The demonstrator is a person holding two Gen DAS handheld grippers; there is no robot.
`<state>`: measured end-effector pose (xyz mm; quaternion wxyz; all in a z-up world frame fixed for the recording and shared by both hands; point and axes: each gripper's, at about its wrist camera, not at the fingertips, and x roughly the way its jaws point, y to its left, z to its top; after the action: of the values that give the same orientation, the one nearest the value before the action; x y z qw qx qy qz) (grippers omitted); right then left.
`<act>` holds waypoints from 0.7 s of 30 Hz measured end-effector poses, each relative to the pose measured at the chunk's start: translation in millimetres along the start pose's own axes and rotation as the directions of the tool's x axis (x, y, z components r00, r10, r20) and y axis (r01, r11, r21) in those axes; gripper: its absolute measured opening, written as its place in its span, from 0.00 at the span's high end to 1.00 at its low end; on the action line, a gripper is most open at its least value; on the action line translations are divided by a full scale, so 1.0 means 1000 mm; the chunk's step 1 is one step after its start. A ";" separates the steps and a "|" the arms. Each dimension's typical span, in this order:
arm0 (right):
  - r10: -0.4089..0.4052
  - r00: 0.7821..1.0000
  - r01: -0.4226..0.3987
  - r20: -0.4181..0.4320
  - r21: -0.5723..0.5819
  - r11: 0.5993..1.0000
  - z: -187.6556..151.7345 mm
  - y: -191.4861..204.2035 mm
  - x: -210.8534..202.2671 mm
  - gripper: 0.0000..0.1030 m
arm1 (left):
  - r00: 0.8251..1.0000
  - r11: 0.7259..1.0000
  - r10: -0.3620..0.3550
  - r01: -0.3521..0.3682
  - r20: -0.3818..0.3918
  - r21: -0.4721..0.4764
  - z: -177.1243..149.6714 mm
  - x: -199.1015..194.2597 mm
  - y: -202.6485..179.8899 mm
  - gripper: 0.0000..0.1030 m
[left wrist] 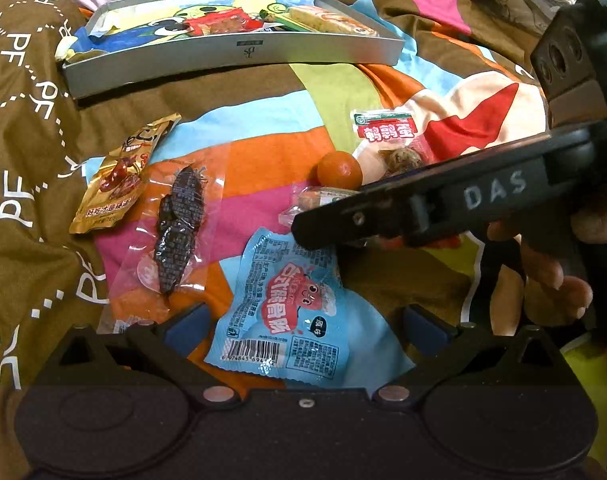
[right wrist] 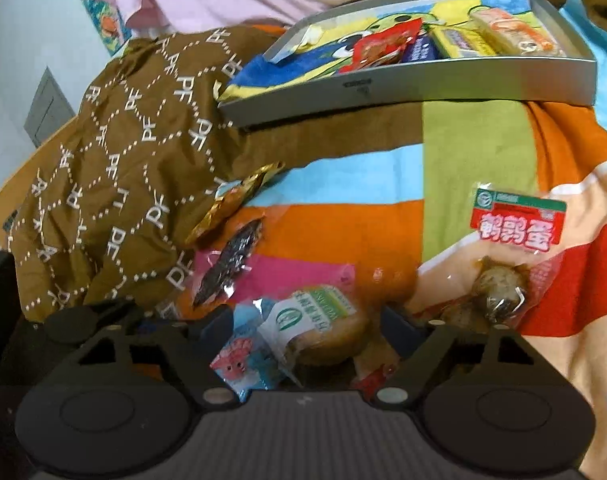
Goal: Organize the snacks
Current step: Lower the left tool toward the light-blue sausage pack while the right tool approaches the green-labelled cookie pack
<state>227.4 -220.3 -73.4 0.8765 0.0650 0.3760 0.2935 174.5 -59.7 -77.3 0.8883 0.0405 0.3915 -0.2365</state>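
My left gripper [left wrist: 303,322] is open low over a light blue snack packet [left wrist: 287,304] that lies between its blue pads [left wrist: 187,320] without touching them. My right gripper [right wrist: 309,326] straddles a clear-wrapped brown cake with a green-and-white label [right wrist: 323,328]; its pads stand just off the wrapper, so it is open. In the left wrist view the right gripper [left wrist: 315,228] comes in from the right, held by a hand [left wrist: 543,280]. A silver tray [left wrist: 239,56] [right wrist: 383,88] at the back holds several snacks.
On the colourful bedcover lie a gold packet [left wrist: 115,176] [right wrist: 231,204], a dark snack in clear wrap [left wrist: 179,224] [right wrist: 231,264], a small orange [left wrist: 339,170] and a red-and-green quail egg packet [left wrist: 383,128] [right wrist: 515,220]. Brown patterned cloth [right wrist: 123,168] bunches up on the left.
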 end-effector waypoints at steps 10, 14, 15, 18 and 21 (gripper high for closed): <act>-0.044 0.999 0.044 -0.009 0.010 0.999 0.001 -0.001 -0.004 0.44 | 1.000 1.000 -0.001 0.001 0.000 -0.007 0.000 -0.001 0.001 0.01; -0.051 0.999 0.051 -0.016 0.023 0.998 0.002 -0.005 -0.016 0.45 | 1.000 1.000 -0.008 0.008 0.002 -0.027 0.001 -0.002 0.005 0.03; -0.057 0.998 0.058 -0.018 0.021 0.998 0.001 -0.005 -0.019 0.45 | 1.000 0.999 -0.010 0.010 0.004 -0.033 0.001 -0.002 0.006 0.04; -0.077 0.997 0.077 -0.033 0.015 0.997 0.000 -0.006 -0.028 0.45 | 1.000 0.998 -0.012 0.012 0.013 -0.057 0.002 -0.003 0.010 0.08; -0.089 0.995 0.090 -0.039 0.020 0.996 -0.002 -0.008 -0.036 0.45 | 1.000 0.997 -0.006 0.008 0.019 -0.075 0.003 -0.003 0.012 0.13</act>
<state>210.3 -247.4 -55.0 0.8807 0.0519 0.3985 0.2508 180.6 -48.5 -74.7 0.8921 0.0037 0.3918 -0.2252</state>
